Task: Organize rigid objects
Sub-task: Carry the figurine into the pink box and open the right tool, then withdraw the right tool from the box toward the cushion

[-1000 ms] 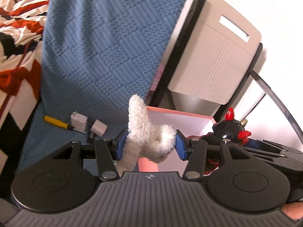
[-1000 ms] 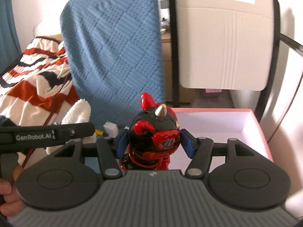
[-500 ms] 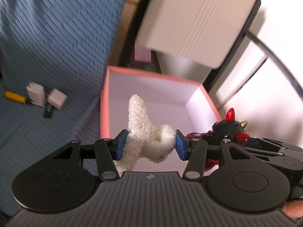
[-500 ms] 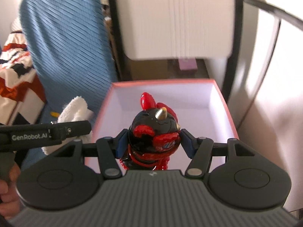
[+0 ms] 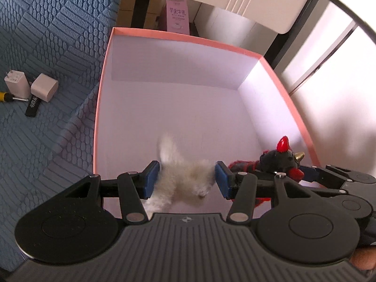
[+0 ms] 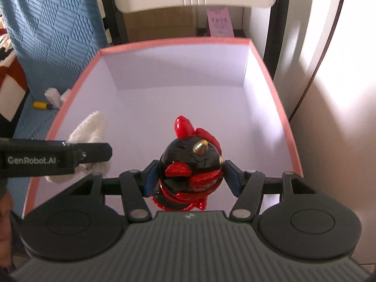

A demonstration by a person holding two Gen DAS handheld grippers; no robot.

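My left tongs squeeze the soft, light fluffy toy, my right tongs pinch the hard, shiny red toy by its round head.

White lettering reading "GenRobot.AI" runs along the black side of the left gripper, crisp and easy to make out in the right wrist view. Behind the box, a pink carton carries dark printed characters and a small cup drawing, but they're too small and soft to read. The black stick on the blue cover shows pale lettering that stays illegible.
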